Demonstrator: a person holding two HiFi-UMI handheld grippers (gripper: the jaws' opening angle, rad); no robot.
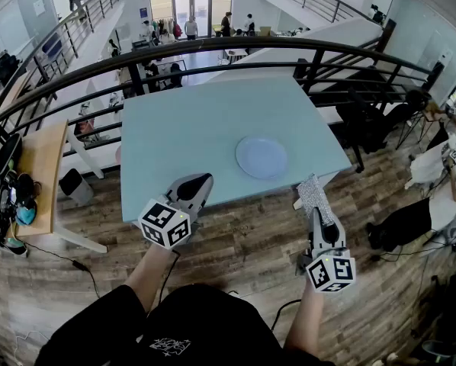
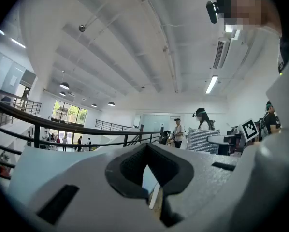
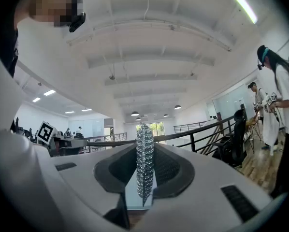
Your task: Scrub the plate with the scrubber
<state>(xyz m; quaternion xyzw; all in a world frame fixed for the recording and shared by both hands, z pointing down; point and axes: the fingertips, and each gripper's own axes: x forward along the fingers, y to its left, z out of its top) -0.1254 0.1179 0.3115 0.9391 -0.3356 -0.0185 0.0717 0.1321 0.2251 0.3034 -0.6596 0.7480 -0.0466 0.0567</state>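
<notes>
A round pale-blue plate [image 1: 261, 157] lies on the light-blue table [image 1: 182, 136], right of its middle and near the front edge. My right gripper [image 1: 317, 213] is shut on a silver mesh scrubber [image 1: 313, 194], held off the table's front right corner. In the right gripper view the scrubber [image 3: 145, 161] stands upright between the jaws. My left gripper [image 1: 200, 181] hangs at the front edge, left of the plate, shut with nothing in it [image 2: 147, 164]. The left gripper view also catches the scrubber [image 2: 202, 140] off to the right.
A black railing [image 1: 236, 48] curves behind the table. A wooden desk [image 1: 41, 166] with bags stands at the left. Dark chairs and seated people [image 1: 441, 120] are at the right. A person [image 3: 280, 100] stands on the wood floor.
</notes>
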